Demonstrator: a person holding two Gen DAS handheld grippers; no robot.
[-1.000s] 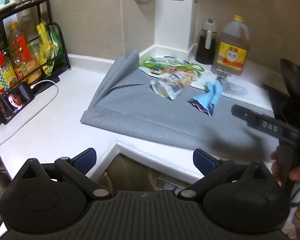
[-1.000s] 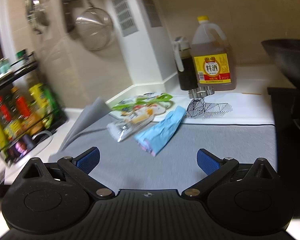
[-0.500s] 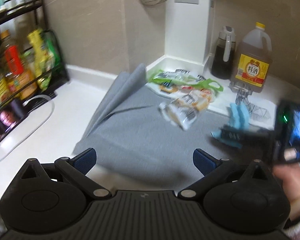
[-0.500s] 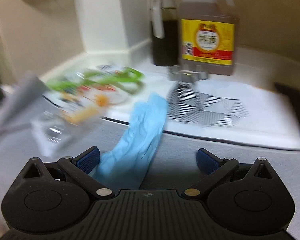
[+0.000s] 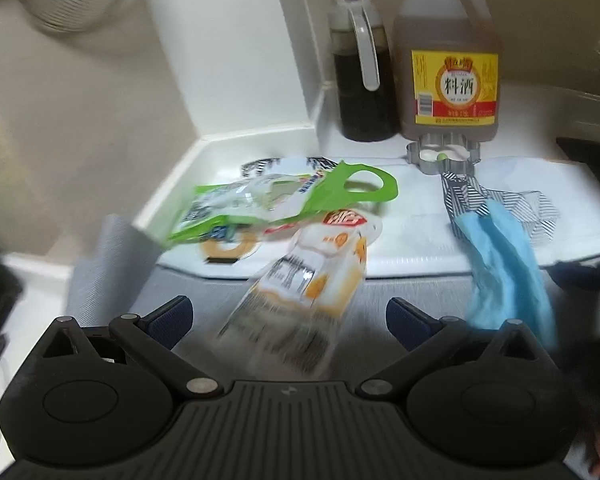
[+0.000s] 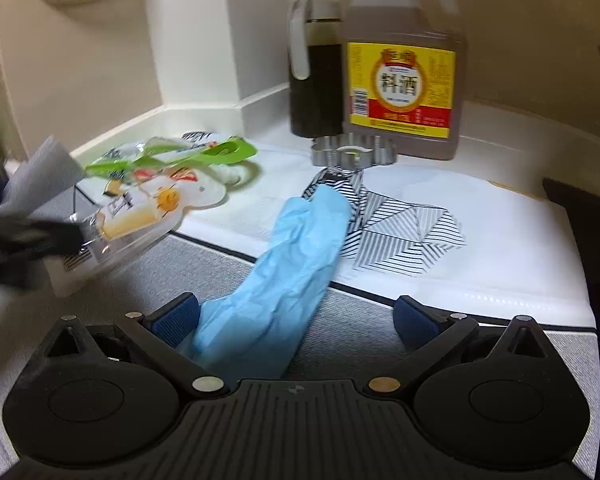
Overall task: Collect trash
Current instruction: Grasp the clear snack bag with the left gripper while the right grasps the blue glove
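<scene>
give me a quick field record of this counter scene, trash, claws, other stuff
surface: grey mat on a white counter
trash: blue glove; clear yellow-print wrapper; green-edged bag
left claw: open, wrapper between its fingers, not gripped
right claw: open, glove's near end between its fingers
background: cooking wine jug; dark sauce bottle; metal cutter

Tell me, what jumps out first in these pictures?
A crumpled pale blue glove lies right between the open right gripper's fingers, on the grey mat. A clear orange-and-white snack wrapper sits before the open left gripper. At the back stands a big brown jug with a yellow label.
</scene>
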